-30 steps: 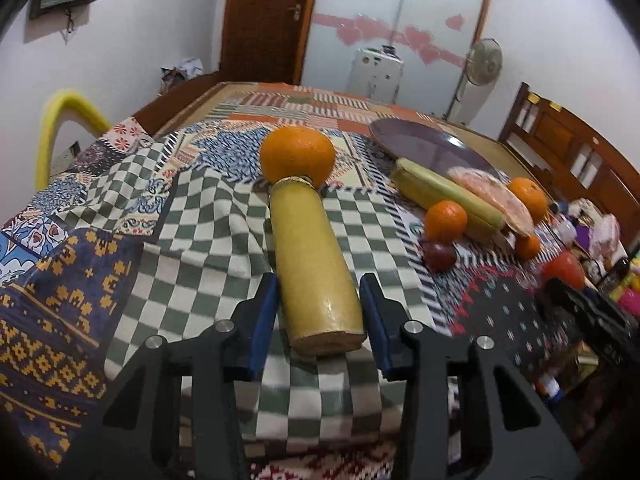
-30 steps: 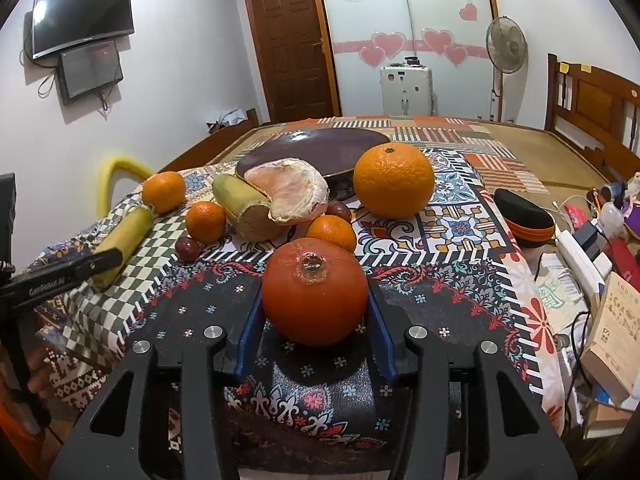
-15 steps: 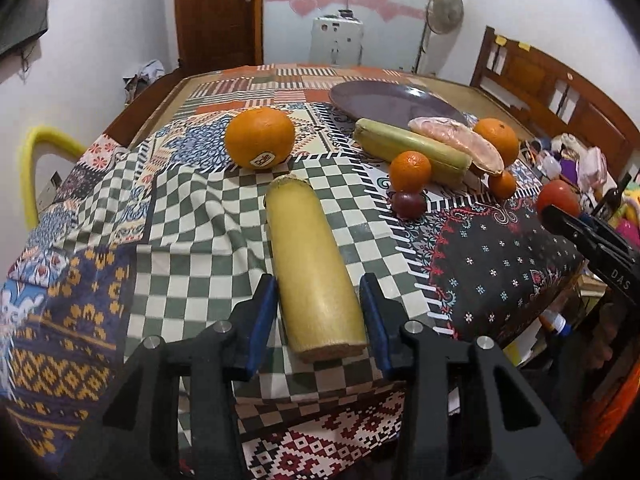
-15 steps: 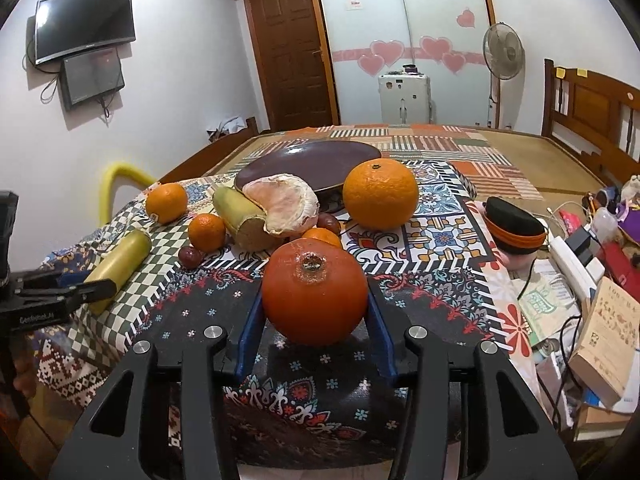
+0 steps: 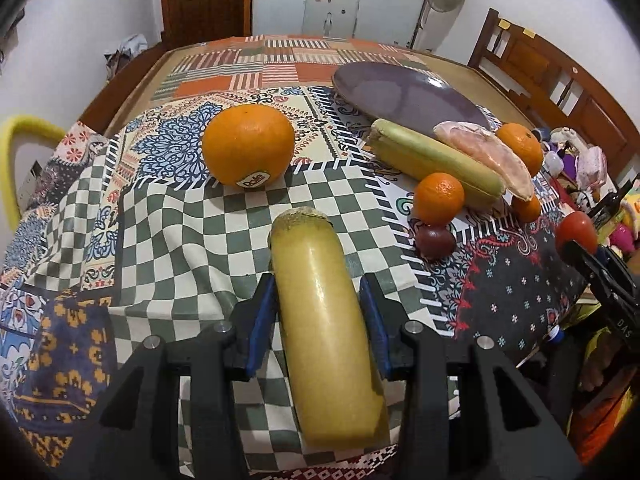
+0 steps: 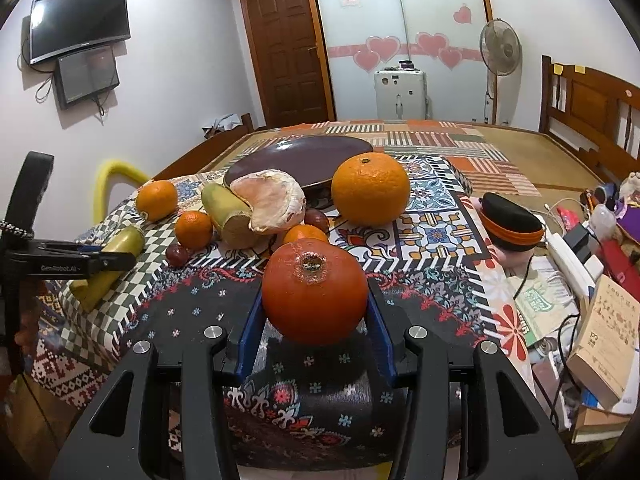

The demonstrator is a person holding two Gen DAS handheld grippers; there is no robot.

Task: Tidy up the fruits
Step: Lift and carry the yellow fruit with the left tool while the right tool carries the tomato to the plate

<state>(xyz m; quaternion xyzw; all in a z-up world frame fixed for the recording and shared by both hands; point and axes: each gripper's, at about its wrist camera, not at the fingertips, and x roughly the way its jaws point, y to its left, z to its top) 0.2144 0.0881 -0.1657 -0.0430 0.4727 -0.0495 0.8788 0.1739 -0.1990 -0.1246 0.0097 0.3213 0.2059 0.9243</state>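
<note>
My left gripper (image 5: pixel 320 320) is shut on a yellow sugarcane piece (image 5: pixel 324 328), lifted above the checked cloth. My right gripper (image 6: pixel 316 320) is shut on a red pomegranate (image 6: pixel 314 292), held above the dark flowered cloth. A large orange (image 5: pixel 248 144) lies ahead of the left gripper. A dark purple plate (image 6: pixel 304 158) sits further back. In front of it lie a green sugarcane piece (image 6: pixel 228 212), a peeled pomelo segment (image 6: pixel 272 200), small oranges (image 6: pixel 194 229), a dark plum (image 6: pixel 177 254) and a second large orange (image 6: pixel 370 188).
A black and orange case (image 6: pixel 510 224) lies right of the cloth. Books, cables and a power strip (image 6: pixel 572 264) crowd the right side. A yellow chair back (image 5: pixel 16 148) stands at the left. A wooden bed frame (image 6: pixel 592 100) and a fan (image 6: pixel 500 46) are behind.
Both grippers have risen and pulled back a little with their fruit. The sugarcane piece has moved away from the large orange.
</note>
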